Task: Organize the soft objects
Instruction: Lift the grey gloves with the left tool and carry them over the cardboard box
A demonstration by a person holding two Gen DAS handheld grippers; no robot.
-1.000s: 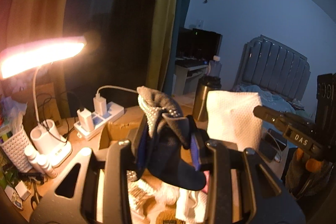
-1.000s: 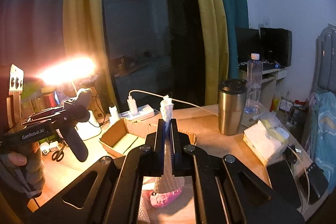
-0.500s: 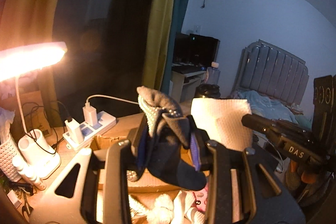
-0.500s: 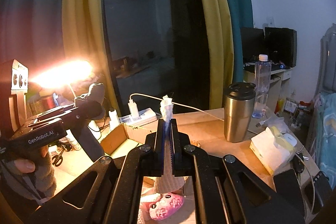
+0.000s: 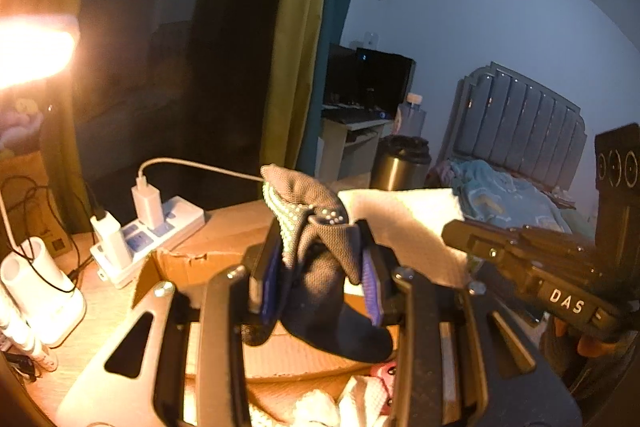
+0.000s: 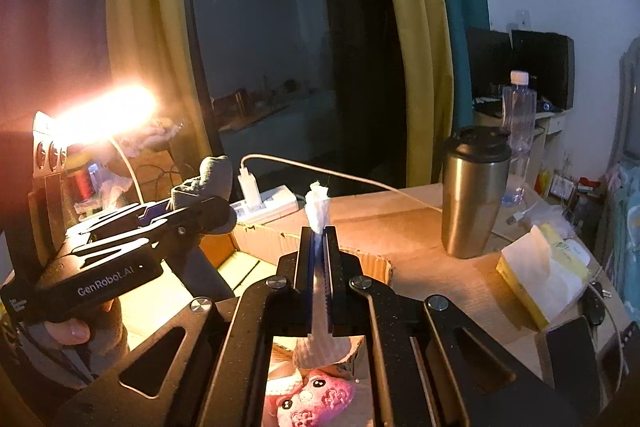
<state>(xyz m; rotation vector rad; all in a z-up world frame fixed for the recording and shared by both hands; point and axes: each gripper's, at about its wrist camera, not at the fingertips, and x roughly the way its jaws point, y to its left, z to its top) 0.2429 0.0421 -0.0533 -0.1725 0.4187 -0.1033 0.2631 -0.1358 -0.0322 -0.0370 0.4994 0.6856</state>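
Power strip [image 6: 267, 205] lies behind the cardboard box [image 6: 256, 247], tumbler [image 6: 474, 195] right.

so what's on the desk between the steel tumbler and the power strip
In the right wrist view, only a white cable runs from the power strip across the desk behind the tumbler; the held white cloth crosses the foreground.

Wooden table [image 6: 460, 287] bears cardboard box [image 6: 256, 247], tumbler [image 6: 474, 195], tissues [image 6: 540, 279]

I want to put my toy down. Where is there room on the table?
Bare wood lies between the steel tumbler and the tissue pack. The cardboard box floor looks partly free. It is crowded by the power strip and lamp base.
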